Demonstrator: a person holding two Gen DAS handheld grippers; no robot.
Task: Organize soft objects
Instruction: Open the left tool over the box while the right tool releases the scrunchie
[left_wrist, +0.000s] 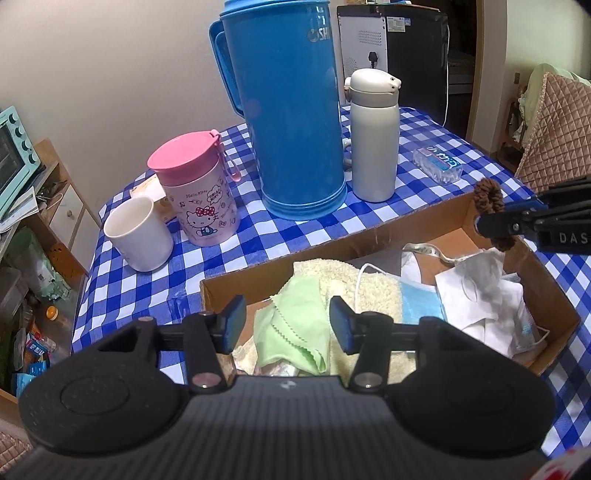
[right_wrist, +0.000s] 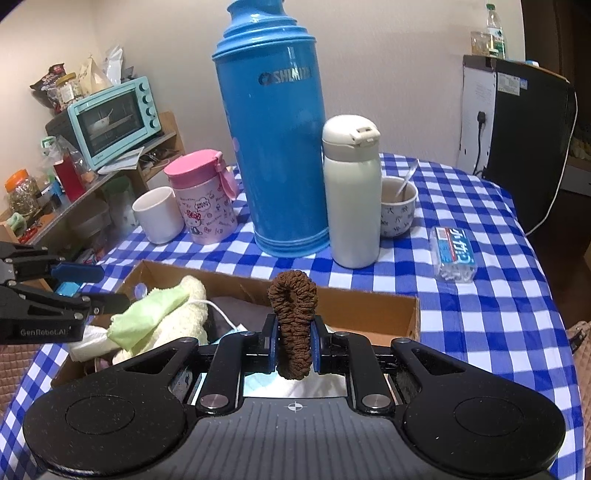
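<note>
One brown scrunchie (right_wrist: 293, 325) pinched upright in right gripper (right_wrist: 293, 349), above cardboard box (right_wrist: 369, 306)

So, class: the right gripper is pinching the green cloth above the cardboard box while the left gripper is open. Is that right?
Not quite. The right gripper is pinching the brown scrunchie, as the right wrist view shows. The green cloth lies in the cardboard box, between the open left gripper's fingers.

Legible markings: the blue thermos flask (right_wrist: 275, 147) carries the brand "SHIMIZU" in dark lettering on its body. The pink lidded cup (left_wrist: 199, 192) bears "Hello Kitty" above the cartoon figure. The left gripper (right_wrist: 79, 282) arm reads "GenRobot.AI"; the right gripper (left_wrist: 491, 221) shows "DAS", cut off at the frame edge.
</note>
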